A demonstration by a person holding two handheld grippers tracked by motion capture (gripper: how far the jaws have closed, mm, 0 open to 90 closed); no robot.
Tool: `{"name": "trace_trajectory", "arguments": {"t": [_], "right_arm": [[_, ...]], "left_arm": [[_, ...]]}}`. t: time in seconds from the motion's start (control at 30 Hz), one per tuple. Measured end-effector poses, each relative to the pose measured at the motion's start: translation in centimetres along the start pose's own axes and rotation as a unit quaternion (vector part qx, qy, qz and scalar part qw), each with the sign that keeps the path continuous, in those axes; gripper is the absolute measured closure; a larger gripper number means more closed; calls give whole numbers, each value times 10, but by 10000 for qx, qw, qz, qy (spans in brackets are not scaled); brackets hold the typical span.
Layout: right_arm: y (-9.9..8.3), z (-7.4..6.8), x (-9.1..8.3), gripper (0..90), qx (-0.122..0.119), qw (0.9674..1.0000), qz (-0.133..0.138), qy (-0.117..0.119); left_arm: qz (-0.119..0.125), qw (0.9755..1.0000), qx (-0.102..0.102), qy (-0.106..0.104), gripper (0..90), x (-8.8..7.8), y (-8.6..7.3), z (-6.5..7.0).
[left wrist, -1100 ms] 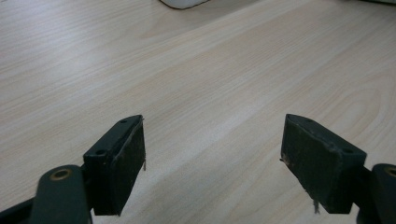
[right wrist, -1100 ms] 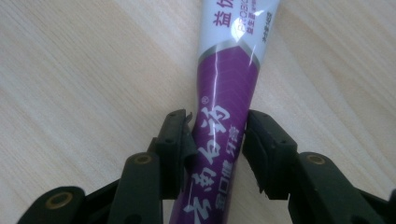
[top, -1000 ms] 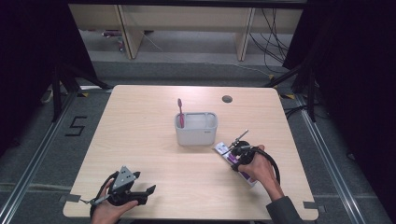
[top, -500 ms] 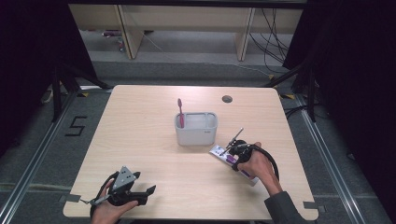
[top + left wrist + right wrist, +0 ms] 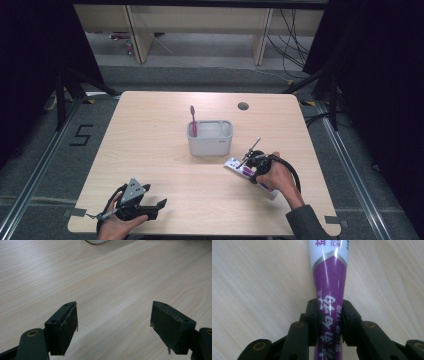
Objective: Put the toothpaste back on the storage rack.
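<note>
In the high view, the right claw (image 5: 254, 163) sits low over a purple and white tube (image 5: 248, 173) that lies flat on the wooden surface (image 5: 150, 135). The tube's white end pokes out on the claw's upper-left side, and its other end passes under the hand (image 5: 274, 176). Just beyond that claw, up and to the left, stands a white rectangular holder (image 5: 210, 138). A pink toothbrush (image 5: 193, 120) stands upright in the holder's left end; the rest of its inside looks bare, though the angle makes that hard to judge. Well apart from all this, near the front edge, the left claw (image 5: 152, 207) rests on the surface with its jaws spread and nothing between them. A small round hole (image 5: 243, 106) lies far behind the right claw.

In the left claw's view, the left claw (image 5: 113, 327) has its two black pads standing wide apart over bare wood (image 5: 120, 280). The white holder's base (image 5: 97, 241) just shows at the top, far ahead.

In the right claw's view, the right claw (image 5: 329, 322) has just been closing, and both pads now press on the tube (image 5: 329, 275) from either side. The tube's purple body runs straight ahead from between them and widens to the white printed part.
</note>
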State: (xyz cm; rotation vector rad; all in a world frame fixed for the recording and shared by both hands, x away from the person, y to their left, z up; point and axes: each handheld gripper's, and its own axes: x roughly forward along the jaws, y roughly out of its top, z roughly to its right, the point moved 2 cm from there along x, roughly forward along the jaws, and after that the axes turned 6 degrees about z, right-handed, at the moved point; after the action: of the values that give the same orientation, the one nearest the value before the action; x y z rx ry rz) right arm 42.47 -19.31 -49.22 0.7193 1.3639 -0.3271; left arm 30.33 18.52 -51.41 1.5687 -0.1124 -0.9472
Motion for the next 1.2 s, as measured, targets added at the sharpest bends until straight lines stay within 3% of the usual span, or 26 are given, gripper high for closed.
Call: {"name": "trace_trajectory", "arguments": {"t": [0.03,0.33,0.5,0.53,0.63,0.77,0.87,0.9,0.97,1.03,1.07,1.1,1.13,1.2], "right_arm": [[-1,1,-1,717,-39,10000,3,0],[-11,3,-18,721,30,9989,447,146],[-20,8,-32,721,167,9963,830,146],[-23,11,-35,722,219,9944,1035,80],[-26,12,-39,722,326,9935,1092,31],[-33,16,-45,722,584,9883,1408,55],[-35,18,-49,722,624,9862,1535,50],[-35,19,-51,722,699,9846,1604,-13],[-36,20,-54,723,652,9812,1817,-30],[-37,20,-59,723,786,9790,1882,24],[-38,22,-59,723,697,9772,2003,60],[-38,21,-61,723,782,9762,2020,49],[-38,24,-61,723,670,9731,2206,20],[-37,24,-65,724,719,9706,2297,51]], "left_arm": [[-77,9999,91,-20,213,-1,0,-2],[-81,9999,112,4,213,-2,1,-3],[-62,9999,83,36,213,-2,1,-4],[16,10000,-49,40,213,-1,1,-2],[27,10000,-32,48,213,-1,1,-3],[23,10000,-50,56,213,-1,1,-4],[21,10000,-70,64,212,-1,1,-4],[-73,9999,58,65,213,-3,1,-6],[-69,9999,35,69,213,-3,0,-6],[-39,10000,35,75,213,-2,0,-6],[-55,10000,45,68,212,-2,0,-6],[-61,10000,58,52,212,-2,1,-5],[-75,10000,50,38,212,-3,1,-5],[-73,9999,58,62,212,-3,1,-6]]}}
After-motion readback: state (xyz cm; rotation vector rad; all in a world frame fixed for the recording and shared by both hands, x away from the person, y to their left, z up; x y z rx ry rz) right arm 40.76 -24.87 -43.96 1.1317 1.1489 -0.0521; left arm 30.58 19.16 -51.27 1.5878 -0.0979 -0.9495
